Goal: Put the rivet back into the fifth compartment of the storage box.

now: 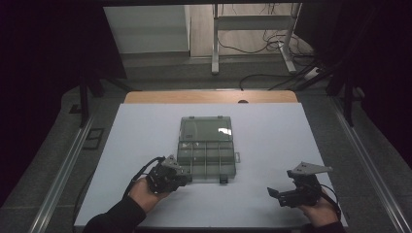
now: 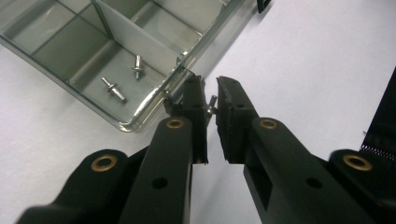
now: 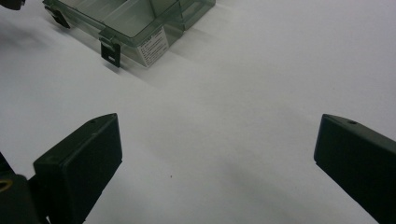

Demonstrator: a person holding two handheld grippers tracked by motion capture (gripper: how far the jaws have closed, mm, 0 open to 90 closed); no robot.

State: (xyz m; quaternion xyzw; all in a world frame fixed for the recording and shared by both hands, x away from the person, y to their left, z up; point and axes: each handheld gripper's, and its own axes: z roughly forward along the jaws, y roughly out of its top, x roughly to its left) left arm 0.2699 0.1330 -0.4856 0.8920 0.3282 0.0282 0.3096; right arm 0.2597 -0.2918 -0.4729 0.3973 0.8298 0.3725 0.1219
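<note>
A clear plastic compartment box [image 1: 206, 158] lies open in the middle of the white table, its lid [image 1: 205, 128] folded back. My left gripper [image 1: 186, 178] is at the box's near left corner, and its jaws [image 2: 210, 91] are shut on a small metal rivet [image 2: 211, 107] just outside the box wall [image 2: 154, 100]. Two more rivets [image 2: 113, 88] [image 2: 137, 66] lie in the corner compartment. My right gripper [image 1: 281, 184] rests low over the table at the near right. Its jaws [image 3: 217, 144] stand wide open over bare table.
The box's front latches [image 3: 110, 50] and a label [image 3: 154, 45] face the right gripper. The white table top [image 1: 272, 141] ends at a wooden strip [image 1: 209, 96] at the far side. Beyond it are a metal stand [image 1: 252, 34] and floor cables.
</note>
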